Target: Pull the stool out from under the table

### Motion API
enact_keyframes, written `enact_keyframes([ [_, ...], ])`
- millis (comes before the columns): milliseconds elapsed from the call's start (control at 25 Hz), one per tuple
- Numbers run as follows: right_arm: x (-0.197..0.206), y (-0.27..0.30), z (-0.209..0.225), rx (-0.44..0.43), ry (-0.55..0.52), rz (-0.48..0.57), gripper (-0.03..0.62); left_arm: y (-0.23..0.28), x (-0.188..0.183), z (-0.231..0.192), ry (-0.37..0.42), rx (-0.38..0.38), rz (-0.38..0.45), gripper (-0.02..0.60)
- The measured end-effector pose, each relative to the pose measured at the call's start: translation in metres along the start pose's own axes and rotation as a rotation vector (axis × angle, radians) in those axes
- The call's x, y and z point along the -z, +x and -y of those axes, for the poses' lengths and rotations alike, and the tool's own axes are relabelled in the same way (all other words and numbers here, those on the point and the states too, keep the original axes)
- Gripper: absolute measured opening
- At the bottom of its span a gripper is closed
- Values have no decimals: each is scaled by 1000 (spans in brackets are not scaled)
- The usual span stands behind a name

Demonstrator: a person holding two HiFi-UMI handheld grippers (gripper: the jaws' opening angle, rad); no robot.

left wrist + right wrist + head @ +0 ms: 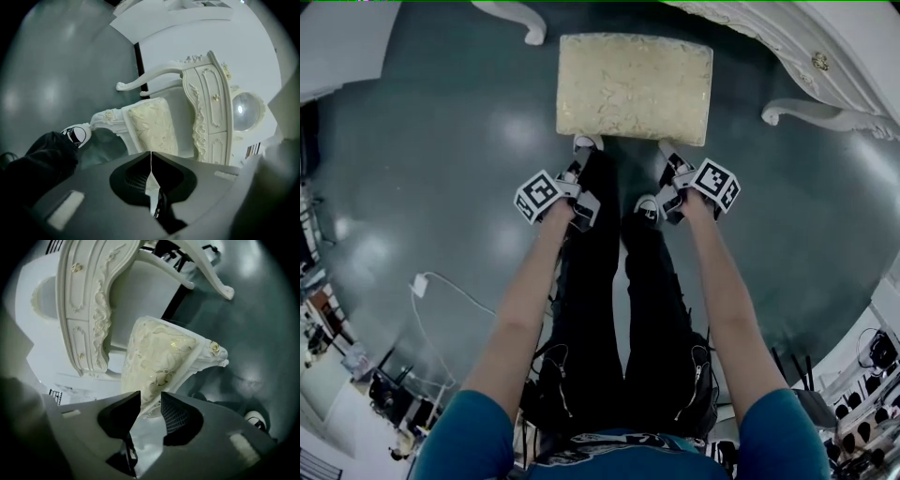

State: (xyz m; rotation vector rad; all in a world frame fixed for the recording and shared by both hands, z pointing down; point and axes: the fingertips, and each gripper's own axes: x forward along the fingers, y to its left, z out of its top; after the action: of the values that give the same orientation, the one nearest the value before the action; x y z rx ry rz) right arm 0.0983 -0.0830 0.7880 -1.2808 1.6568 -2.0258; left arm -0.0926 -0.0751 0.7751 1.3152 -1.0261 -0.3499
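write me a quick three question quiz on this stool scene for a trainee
1. True or false: the left gripper has its jaws wide apart.
2. Which gripper has the rim of the stool showing in the gap between its jaw tips? A) left B) the right gripper C) both
3. What lies on the floor to the person's left?
Key: 1 false, the jaws are together; 2 B; 3 a white cable with its plug.
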Motion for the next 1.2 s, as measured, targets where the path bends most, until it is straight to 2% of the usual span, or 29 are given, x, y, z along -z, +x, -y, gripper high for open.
enact_keyframes([
  [120,5,-16,-22,-13,-113,-50,144,-3,11,27,126,0,-68,35],
  [320,-4,-54,-69,-89,-183,-24,144,-8,47,79,347,19,-241,52],
  [400,-4,-73,-87,-110,-221,-27,144,-16,58,97,404,14,-272,52],
  [480,0,-93,-103,-119,-278,-51,144,-26,67,117,415,16,-267,52],
  [640,15,-132,-135,-118,-387,-98,144,-56,77,165,391,51,-232,52],
  [800,21,-158,-177,-165,-400,-83,143,-86,77,201,401,70,-203,52],
  [920,18,-172,-208,-204,-411,-57,135,-104,79,219,446,67,-206,52],
  [1040,19,-179,-235,-237,-451,-34,129,-123,77,234,527,60,-209,52],
  [1200,30,-187,-276,-283,-568,-30,129,-146,74,260,595,73,-195,52],
])
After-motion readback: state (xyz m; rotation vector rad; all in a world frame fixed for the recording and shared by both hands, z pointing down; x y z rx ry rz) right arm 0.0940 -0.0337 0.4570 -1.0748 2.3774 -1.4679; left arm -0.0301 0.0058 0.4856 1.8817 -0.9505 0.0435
